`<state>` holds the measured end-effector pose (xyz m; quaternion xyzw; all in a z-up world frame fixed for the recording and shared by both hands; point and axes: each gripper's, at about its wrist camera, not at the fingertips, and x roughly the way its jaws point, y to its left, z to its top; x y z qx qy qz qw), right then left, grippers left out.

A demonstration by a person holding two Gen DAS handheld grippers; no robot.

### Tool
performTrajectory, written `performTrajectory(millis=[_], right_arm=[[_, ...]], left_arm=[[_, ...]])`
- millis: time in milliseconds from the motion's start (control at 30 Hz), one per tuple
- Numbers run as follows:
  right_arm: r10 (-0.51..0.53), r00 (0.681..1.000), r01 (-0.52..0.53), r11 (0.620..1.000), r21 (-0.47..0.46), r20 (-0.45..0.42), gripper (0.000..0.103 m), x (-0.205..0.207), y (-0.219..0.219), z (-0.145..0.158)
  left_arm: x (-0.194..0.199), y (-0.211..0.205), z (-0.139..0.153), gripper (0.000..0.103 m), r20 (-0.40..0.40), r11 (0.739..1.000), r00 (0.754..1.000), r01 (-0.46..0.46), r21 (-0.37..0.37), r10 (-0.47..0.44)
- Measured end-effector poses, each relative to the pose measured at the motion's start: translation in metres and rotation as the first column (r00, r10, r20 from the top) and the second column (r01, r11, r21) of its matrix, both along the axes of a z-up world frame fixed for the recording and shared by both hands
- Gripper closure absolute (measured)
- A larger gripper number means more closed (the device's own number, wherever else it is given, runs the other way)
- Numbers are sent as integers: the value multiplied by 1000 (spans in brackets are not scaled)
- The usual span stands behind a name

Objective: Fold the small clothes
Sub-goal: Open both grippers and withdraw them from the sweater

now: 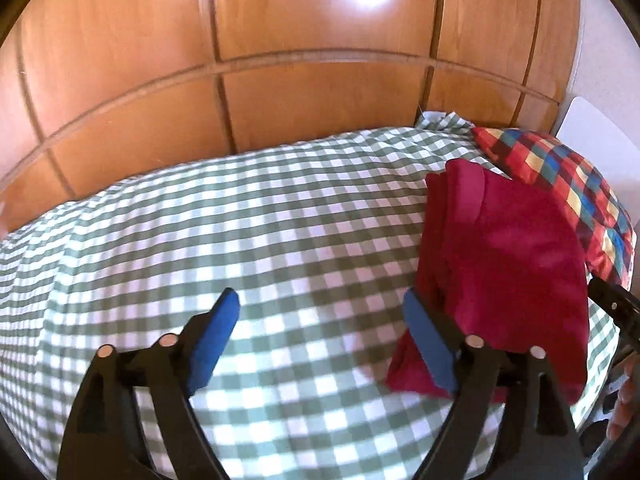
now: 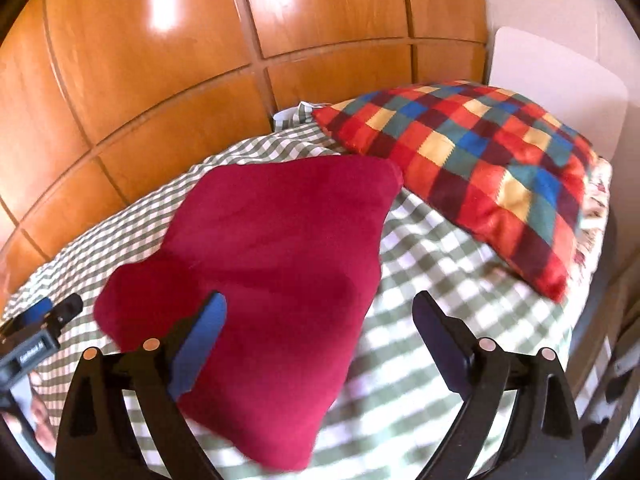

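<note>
A dark red garment [image 2: 276,272] lies folded on the green-and-white checked bedspread [image 2: 440,320]. In the left wrist view the garment [image 1: 512,264] is at the right. My left gripper [image 1: 322,312] is open and empty above the bedspread [image 1: 240,232], its right finger [image 1: 430,344] beside the garment's left edge. My right gripper [image 2: 320,316] is open and empty, its left finger [image 2: 198,344] over the garment's near part. The left gripper [image 2: 44,320] also shows at the left edge of the right wrist view.
A multicoloured checked pillow [image 2: 488,168] lies at the head of the bed, right of the garment; it also shows in the left wrist view [image 1: 560,184]. Wooden wardrobe panels [image 1: 280,60] stand behind the bed. A white headboard [image 2: 560,80] is at the right.
</note>
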<state>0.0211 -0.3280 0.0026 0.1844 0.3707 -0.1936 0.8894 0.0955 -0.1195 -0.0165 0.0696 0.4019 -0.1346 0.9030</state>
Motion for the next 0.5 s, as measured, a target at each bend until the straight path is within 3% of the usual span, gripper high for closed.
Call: performTrajectory(millis=[233, 367, 500], right_arm=[[-17, 1000, 18, 998, -68, 11, 6, -12, 49, 10], [-11, 1000, 13, 991, -133, 20, 4, -20, 67, 14], [-18, 1000, 19, 991, -135, 6, 4, -26, 72, 12]], left_arm=[[-42, 9, 18, 5, 80, 1000, 997, -17, 14, 16], [-54, 14, 24, 3, 96, 999, 995, -31, -8, 31], [-65, 14, 28, 3, 125, 1000, 992, -28, -7, 28]])
